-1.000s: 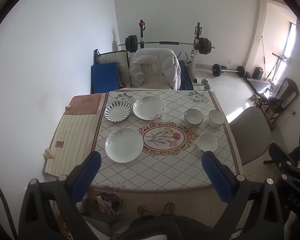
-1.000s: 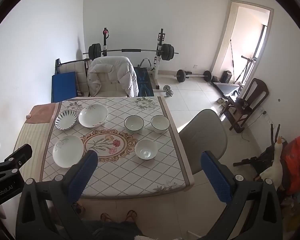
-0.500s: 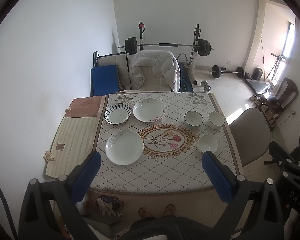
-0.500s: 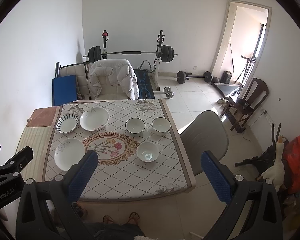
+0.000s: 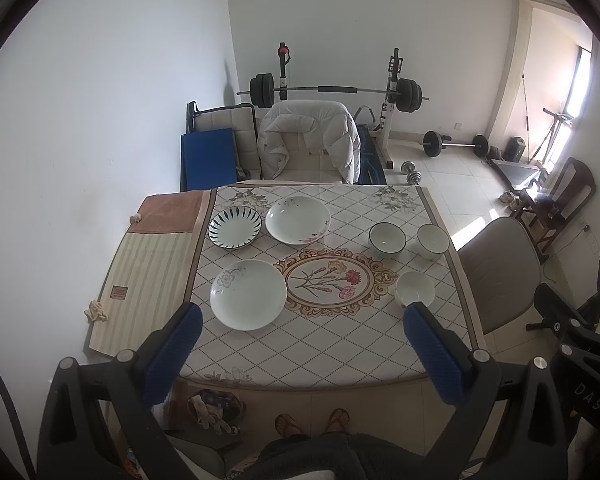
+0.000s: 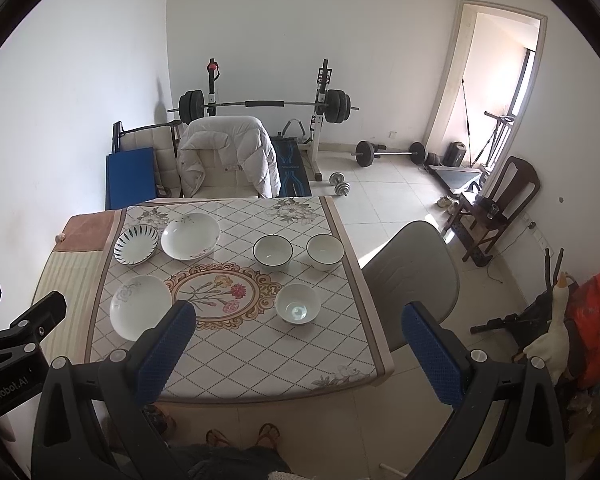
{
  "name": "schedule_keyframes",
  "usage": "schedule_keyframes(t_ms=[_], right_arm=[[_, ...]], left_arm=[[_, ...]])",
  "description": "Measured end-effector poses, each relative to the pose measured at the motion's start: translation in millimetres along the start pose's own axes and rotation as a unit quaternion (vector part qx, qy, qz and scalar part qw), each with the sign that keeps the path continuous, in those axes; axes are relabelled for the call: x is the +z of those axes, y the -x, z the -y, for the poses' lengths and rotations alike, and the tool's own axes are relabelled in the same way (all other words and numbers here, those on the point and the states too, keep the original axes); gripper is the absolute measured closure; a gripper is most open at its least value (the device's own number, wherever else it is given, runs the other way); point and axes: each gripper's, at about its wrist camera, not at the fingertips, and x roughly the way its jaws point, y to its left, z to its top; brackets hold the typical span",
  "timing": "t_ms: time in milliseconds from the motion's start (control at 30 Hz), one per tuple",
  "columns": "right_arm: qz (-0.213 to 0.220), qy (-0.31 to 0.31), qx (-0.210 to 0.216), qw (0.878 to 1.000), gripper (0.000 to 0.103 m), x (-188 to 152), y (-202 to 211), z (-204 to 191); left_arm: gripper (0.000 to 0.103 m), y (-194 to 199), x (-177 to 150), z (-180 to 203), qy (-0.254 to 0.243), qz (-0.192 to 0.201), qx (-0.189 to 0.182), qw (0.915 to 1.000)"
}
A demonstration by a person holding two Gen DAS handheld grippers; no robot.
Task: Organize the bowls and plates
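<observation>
On the table [image 5: 324, 356] lie three plates: a white plate [image 5: 248, 294] near the front left, a blue-striped plate [image 5: 235, 227] behind it, and a wide floral plate [image 5: 299, 219] beside that. Three bowls stand on the right: a dark-rimmed bowl [image 5: 387, 238], a second dark-rimmed bowl [image 5: 433, 241] and a plain white bowl [image 5: 415, 290]. The same bowls show in the right wrist view: [image 6: 272, 251], [image 6: 325, 252], [image 6: 297, 303]. My left gripper [image 5: 300, 328] hangs open high above the near edge. My right gripper [image 6: 298, 326] is open too, holding nothing.
A grey chair [image 6: 414, 276] stands at the table's right side. A chair with a white jacket [image 5: 310, 140] stands behind the table, a barbell rack [image 5: 336, 90] beyond it. A striped mat [image 5: 148, 276] covers the table's left part. The person's feet [image 5: 312, 422] are below the near edge.
Both cameras have drifted slightly, so the table and dishes sit a little higher in view. Nothing on the table has moved, and both grippers stay open.
</observation>
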Motion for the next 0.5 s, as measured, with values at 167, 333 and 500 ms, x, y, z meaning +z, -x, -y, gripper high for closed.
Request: schedule_keyframes(t_ms=[167,333,500], right_arm=[[0.0,0.002,-0.001,1.0,0.0,-1.3,-4.0,-1.6],[-0.001,0.003,0.0,1.0,0.0,-0.4,-4.8,-2.3],[-0.001,0.003,0.001,1.0,0.0,-1.1,-5.8,-3.3]], left_arm=[[0.0,0.8,0.3,0.6,0.001,0.001,-0.001,1.0],[0.0,0.5,2.0,1.3,0.002,0.003,-0.001,1.0],[0.0,0.6,1.7,0.6,0.003,0.003,-0.002,1.0]])
